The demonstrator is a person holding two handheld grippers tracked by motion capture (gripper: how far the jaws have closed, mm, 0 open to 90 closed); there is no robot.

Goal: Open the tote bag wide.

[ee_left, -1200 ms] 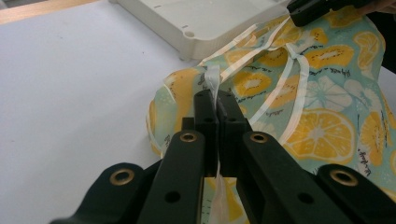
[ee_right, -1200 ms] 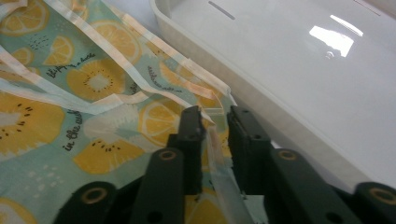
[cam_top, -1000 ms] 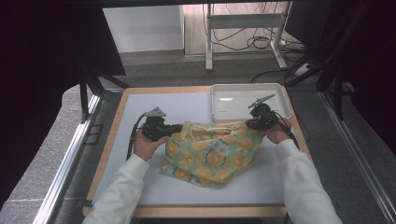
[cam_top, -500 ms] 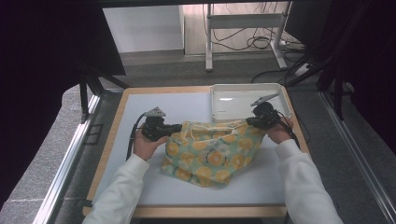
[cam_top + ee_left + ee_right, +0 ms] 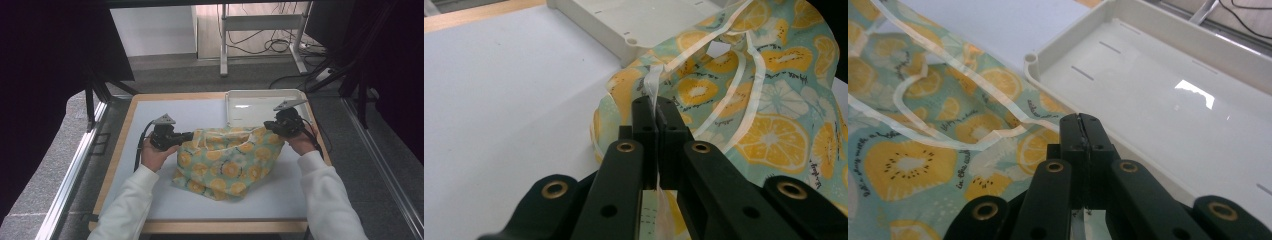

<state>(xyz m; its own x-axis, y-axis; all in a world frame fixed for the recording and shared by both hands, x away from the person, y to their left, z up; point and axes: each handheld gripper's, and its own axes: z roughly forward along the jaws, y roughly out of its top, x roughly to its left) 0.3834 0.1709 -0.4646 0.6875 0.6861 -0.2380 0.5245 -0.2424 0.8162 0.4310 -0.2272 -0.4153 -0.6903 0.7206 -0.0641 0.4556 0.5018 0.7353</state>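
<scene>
Right gripper [image 5: 272,126] has lifted its bag [image 5: 227,162] corner slightly toward the tray [image 5: 260,97]; left gripper [image 5: 187,136] unchanged. Both jaws clamped on the bag's top edge, stretched between them mid-tabletop [image 5: 165,112]. Grasp done; judged left: lifting or placing.

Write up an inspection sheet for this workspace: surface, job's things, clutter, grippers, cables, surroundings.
Surface: white tabletop with a wooden rim, flat, bare around the work.
Job's things: teal fabric bag printed with yellow citrus slices, stretched between the two grippers, its lower part resting on the table.
Clutter: empty white plastic tray at the far right, behind the bag.
Grippers: left gripper shut on the bag's pale edge trim; right gripper shut on the bag's edge.
Cables: black cable trailing from the left gripper; loose cables on the floor beyond.
Surroundings: grey floor, metal frame legs.
</scene>
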